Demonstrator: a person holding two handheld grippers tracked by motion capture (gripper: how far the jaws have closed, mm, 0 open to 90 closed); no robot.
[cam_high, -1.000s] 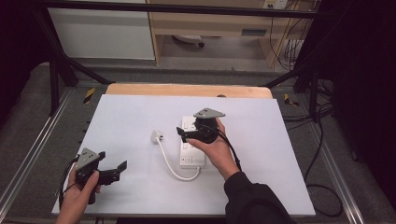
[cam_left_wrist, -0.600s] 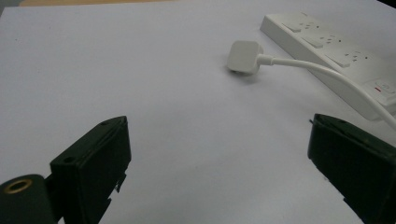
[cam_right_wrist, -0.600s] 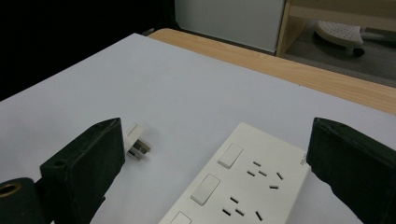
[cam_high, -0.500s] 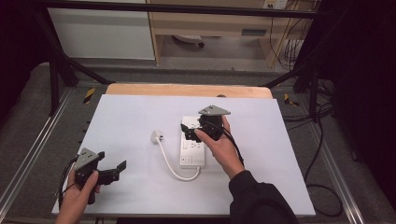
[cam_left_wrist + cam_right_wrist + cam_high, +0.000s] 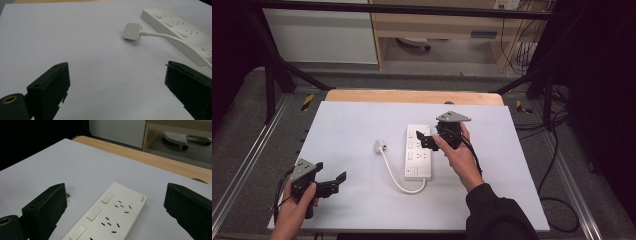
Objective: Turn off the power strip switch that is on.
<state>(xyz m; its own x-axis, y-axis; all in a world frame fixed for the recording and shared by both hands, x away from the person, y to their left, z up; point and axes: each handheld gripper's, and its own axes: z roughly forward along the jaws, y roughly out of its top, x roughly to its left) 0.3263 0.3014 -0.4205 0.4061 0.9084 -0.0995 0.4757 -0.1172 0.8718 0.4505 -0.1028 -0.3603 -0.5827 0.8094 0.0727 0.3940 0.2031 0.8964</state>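
Nothing was gripped yet: the right claw [image 5: 426, 138], jaws wide, hovered over the white plastic power strip [image 5: 418, 151] at frame centre, its white plug [image 5: 379, 146] lying loose just left; the left claw [image 5: 332, 183] waited wide, lower left.

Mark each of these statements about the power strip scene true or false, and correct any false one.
1. The right gripper hangs over the white power strip with its jaws apart. True.
2. The plug is pushed into one of the strip's sockets. False: it lies on the white table beside the strip, at the end of its cable.
3. The left gripper grips the cable. False: it is open, near the table's front left corner, apart from the cable.
4. The strip's sockets are all empty. True, for those that show.
5. The strip is black. False: it is white.
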